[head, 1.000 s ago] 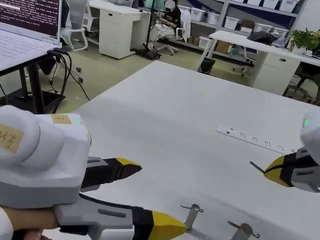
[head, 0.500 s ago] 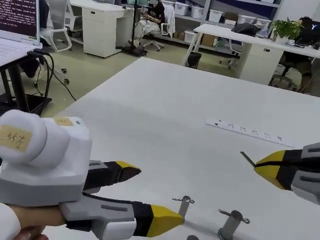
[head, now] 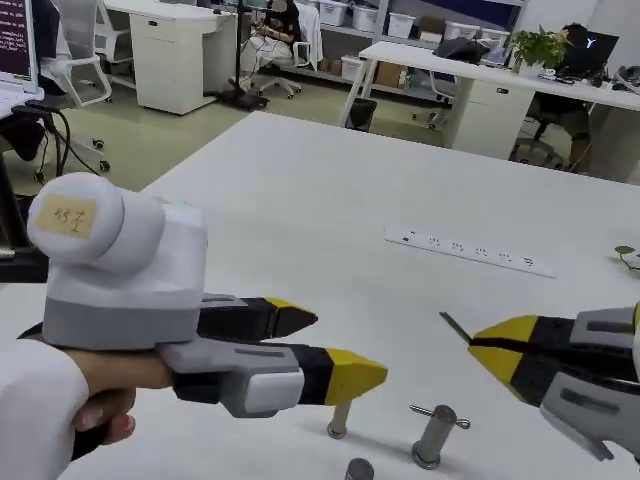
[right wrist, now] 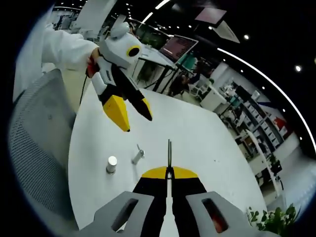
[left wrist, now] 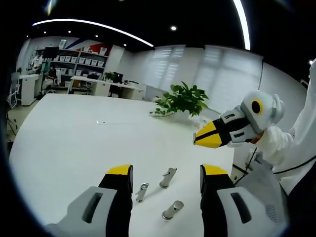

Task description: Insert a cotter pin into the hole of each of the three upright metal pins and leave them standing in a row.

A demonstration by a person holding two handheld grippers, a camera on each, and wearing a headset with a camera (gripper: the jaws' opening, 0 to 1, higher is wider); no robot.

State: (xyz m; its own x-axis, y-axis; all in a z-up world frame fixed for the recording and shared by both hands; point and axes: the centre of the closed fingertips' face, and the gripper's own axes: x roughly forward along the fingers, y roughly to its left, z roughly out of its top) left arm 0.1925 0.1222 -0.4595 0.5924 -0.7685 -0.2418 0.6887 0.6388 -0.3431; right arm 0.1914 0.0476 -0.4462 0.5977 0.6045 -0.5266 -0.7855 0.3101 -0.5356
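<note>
Down at the near edge of the white table [head: 300, 200] stand the three metal pins [left wrist: 168, 178], upright and close together. All three are plain in the left gripper view, and the right gripper view catches two of them. From the head view, the rightmost pin [head: 433, 442] carries a fitted cotter pin [head: 440, 411] crosswise through its top, lying roughly level. The top of its neighbour is hidden behind the left gripper [head: 350, 347], which is held just by the pins, jaws spread wide with nothing between them.

Off to the side, the right gripper [head: 470, 347] hovers with its jaws pinched tight on a loose cotter pin [right wrist: 169, 153]. The long axis of this one runs straight out in line with the jaws, free end pointing leftward and away across the table. Further back lies a power strip [head: 470, 250].
</note>
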